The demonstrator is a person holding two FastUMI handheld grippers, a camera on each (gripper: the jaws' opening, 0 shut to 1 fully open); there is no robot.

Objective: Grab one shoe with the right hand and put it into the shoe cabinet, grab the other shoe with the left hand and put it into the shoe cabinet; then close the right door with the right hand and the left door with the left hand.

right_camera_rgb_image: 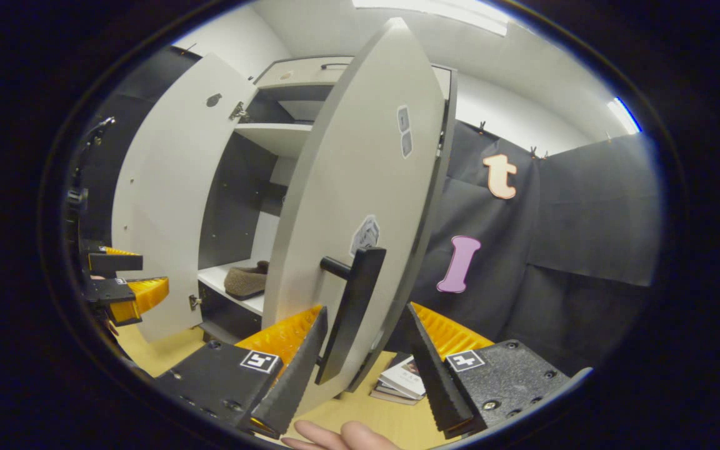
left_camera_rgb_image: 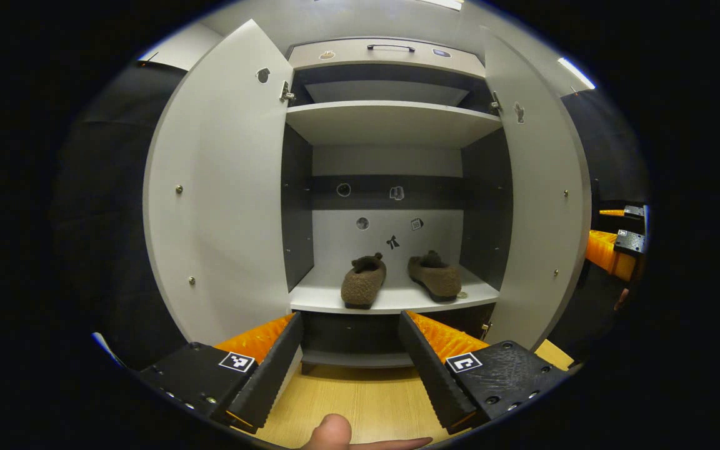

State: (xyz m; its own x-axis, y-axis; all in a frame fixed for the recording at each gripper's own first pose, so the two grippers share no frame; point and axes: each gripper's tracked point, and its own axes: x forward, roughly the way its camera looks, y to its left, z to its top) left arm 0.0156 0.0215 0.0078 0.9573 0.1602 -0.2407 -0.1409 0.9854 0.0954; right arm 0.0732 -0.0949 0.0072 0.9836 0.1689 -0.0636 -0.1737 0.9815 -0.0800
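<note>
Two brown fuzzy shoes, one on the left [left_camera_rgb_image: 363,282] and one on the right [left_camera_rgb_image: 436,275], rest side by side on the lower shelf [left_camera_rgb_image: 391,301] of the white shoe cabinet. Both doors stand wide: the left door [left_camera_rgb_image: 222,187] and the right door [left_camera_rgb_image: 538,200]. My left gripper [left_camera_rgb_image: 350,369] is open and empty, well in front of the shelf. In the right gripper view, my right gripper [right_camera_rgb_image: 360,369] is open at the outer face of the right door [right_camera_rgb_image: 360,187], with the black handle [right_camera_rgb_image: 350,312] between its fingers, closer to the left one. One shoe [right_camera_rgb_image: 244,281] shows past the door's edge.
The upper shelf [left_camera_rgb_image: 391,122] is bare, and a drawer [left_camera_rgb_image: 388,53] tops the cabinet. A small stack of books [right_camera_rgb_image: 400,381] lies on the wooden floor [left_camera_rgb_image: 360,400] under the right door. The other gripper [right_camera_rgb_image: 116,281] hovers before the left door [right_camera_rgb_image: 160,206].
</note>
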